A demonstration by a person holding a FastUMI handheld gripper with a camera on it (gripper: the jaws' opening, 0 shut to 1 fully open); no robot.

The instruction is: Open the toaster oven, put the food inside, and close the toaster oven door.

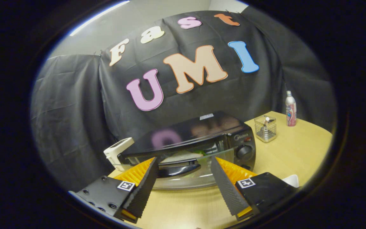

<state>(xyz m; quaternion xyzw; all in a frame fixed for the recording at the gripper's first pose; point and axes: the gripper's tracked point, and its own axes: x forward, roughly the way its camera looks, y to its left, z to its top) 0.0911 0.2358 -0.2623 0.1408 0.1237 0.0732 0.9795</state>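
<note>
A: One black toaster oven [195,140] sits on the pale wooden table [297,152], its glass door [189,178] hanging open, food [183,156] pale and greenish inside. The gripper [183,173] fingers spread wide, empty, flanking the door's black handle [176,169].

B: Best, I'd judge: get under the handle, lift evenly until the door seats.

A: Also one pink bottle [290,108], one clear box [265,128].

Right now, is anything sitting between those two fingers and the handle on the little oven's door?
Nothing visible is in the way. The gripper is open, and the door handle of the toaster oven lies right between the fingers. The glass door is partly lowered, with food visible inside.
</note>
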